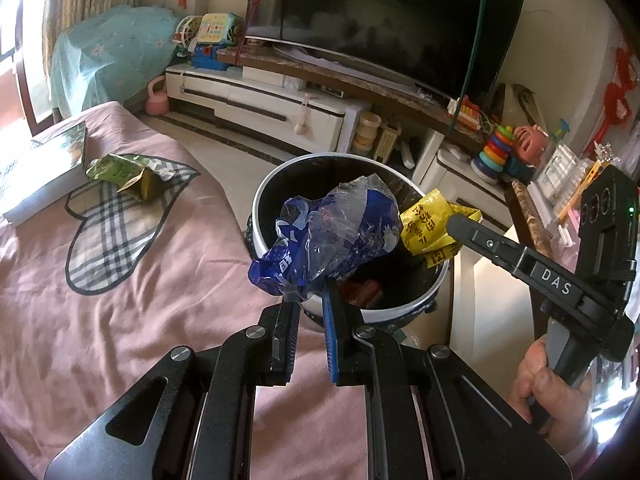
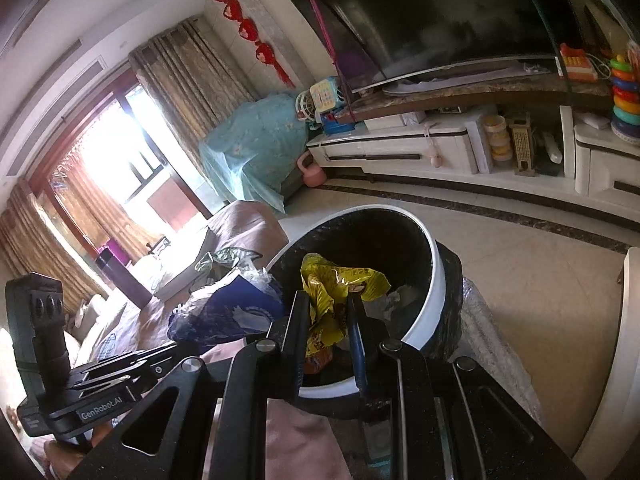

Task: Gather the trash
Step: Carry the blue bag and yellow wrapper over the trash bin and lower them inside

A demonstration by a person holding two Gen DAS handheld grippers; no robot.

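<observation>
- My left gripper (image 1: pixel 310 296) is clamped on a crumpled blue-and-clear plastic bag (image 1: pixel 324 240), which sits right above the near rim of the trash bin (image 1: pixel 280 184).
- My right gripper (image 2: pixel 330 304) is pinched shut on a yellow snack wrapper (image 2: pixel 332 292), holding it over the bin's mouth; from the left wrist cam that wrapper (image 1: pixel 426 224) hangs just beside the blue bag, at the bin's right edge.
- The bin (image 2: pixel 434 292) has a white rim and a black liner, with some scraps already down inside.
- A green crumpled wrapper (image 1: pixel 128 174) lies on the pink bedspread (image 1: pixel 140 320), next to a book (image 1: pixel 44 168), well apart from the bin.
- A hand (image 1: pixel 548 392) grips the right tool's handle.
</observation>
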